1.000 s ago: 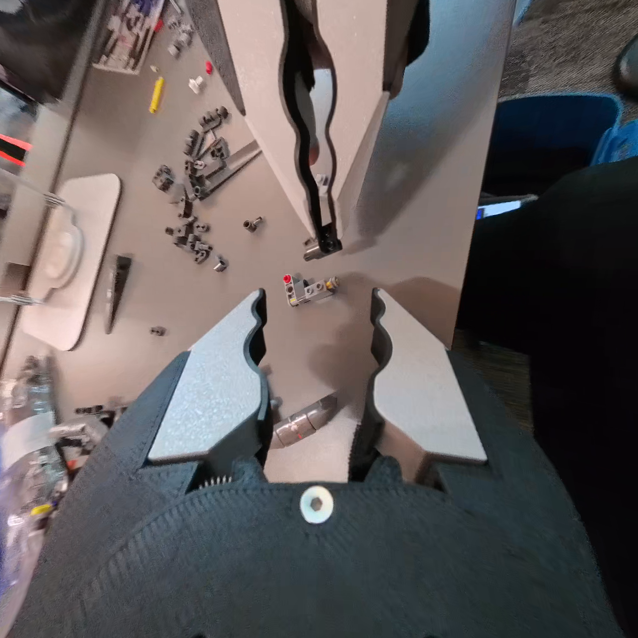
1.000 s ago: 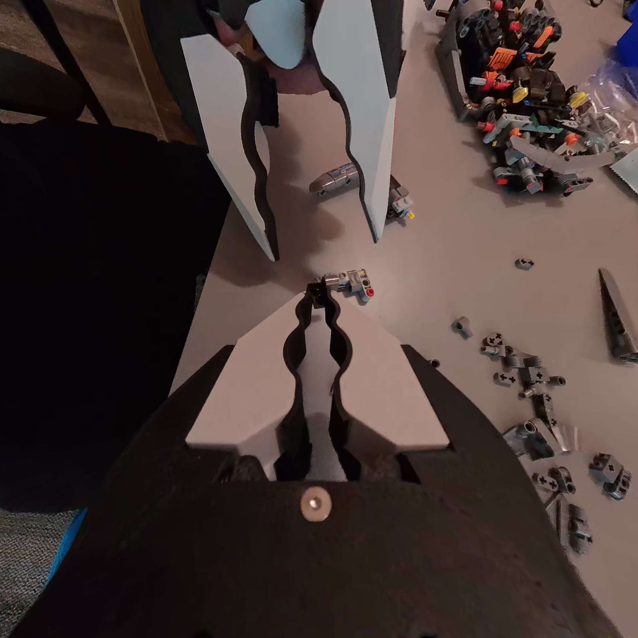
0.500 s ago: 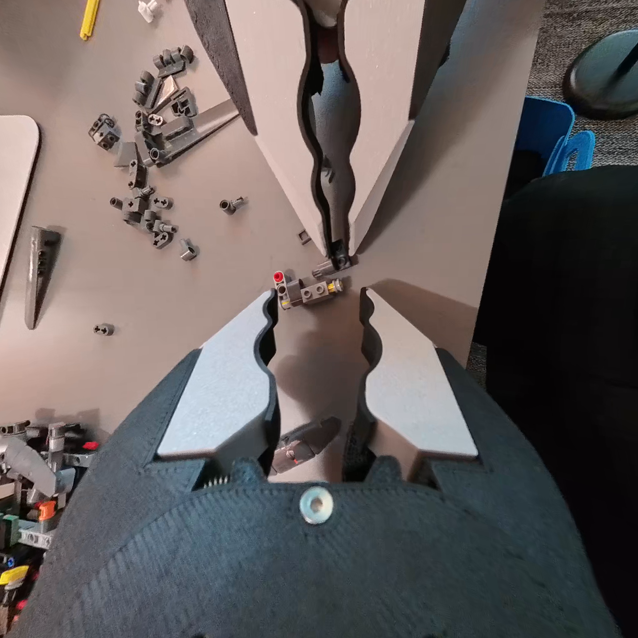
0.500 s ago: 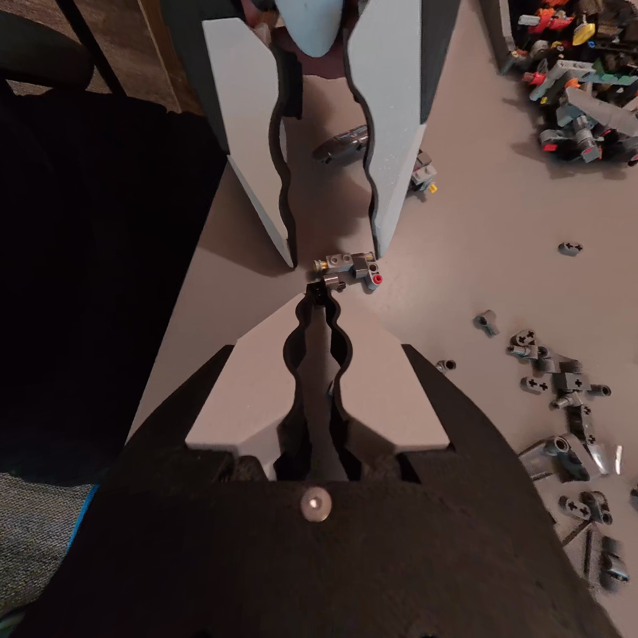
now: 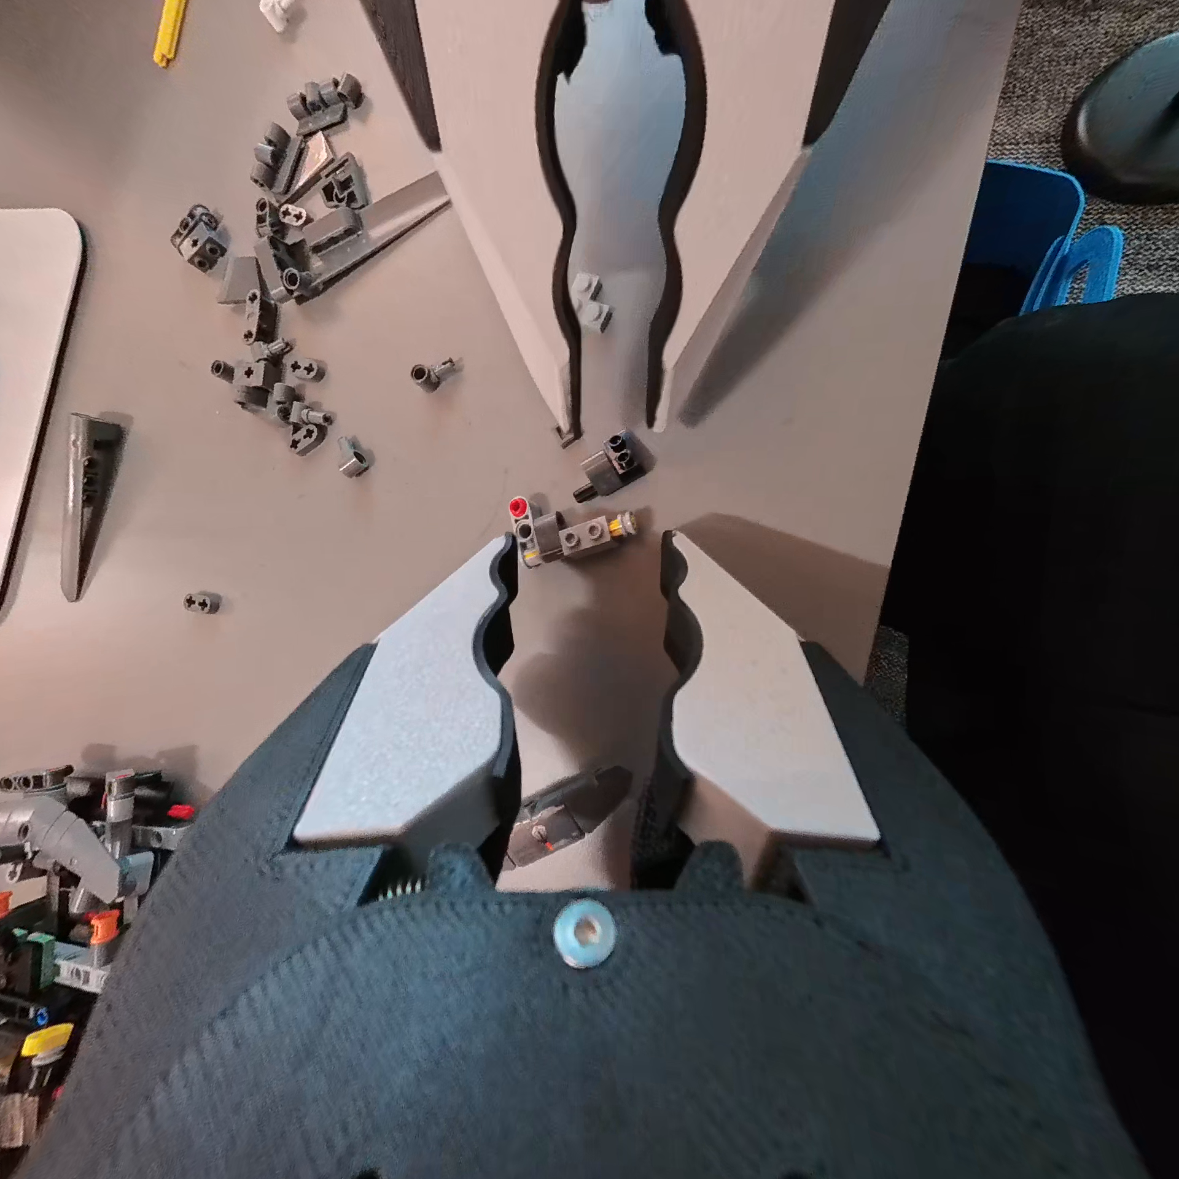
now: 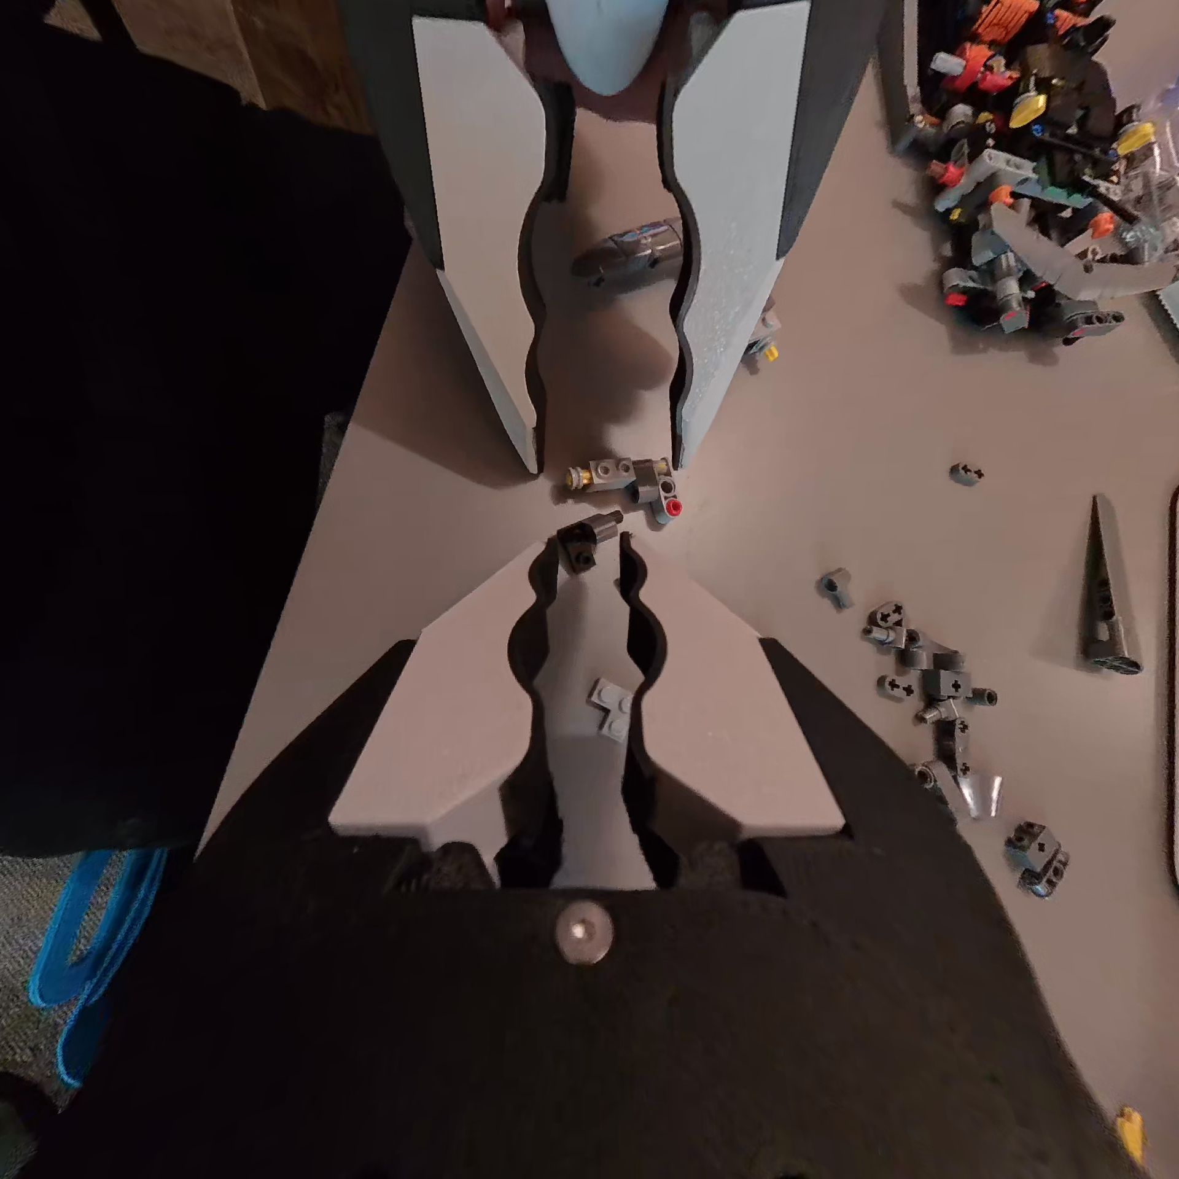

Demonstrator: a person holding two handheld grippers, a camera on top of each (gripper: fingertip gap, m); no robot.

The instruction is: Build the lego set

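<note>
Both tools hang released: my right tool [image 6: 590, 542] just beside the black brick [image 6: 577, 542] on the bench [image 6: 829, 415], my left tool [image 5: 587, 542] straddling the grey assembly [image 5: 568, 533] beside it, unjoined.

A pale grey-brown table [image 5: 797, 459] spreads beneath and ahead of the fingers, its edge running off to the right of them in the left wrist view; beyond that edge lies grey carpet [image 5: 1046, 76]; a blue bin [image 5: 1021, 223] stands there beside a dark round base [image 5: 1129, 121]; wooden flooring [image 6: 191, 57] shows far left of the fingers in the right wrist view; the lighting is dim and warm.
</note>
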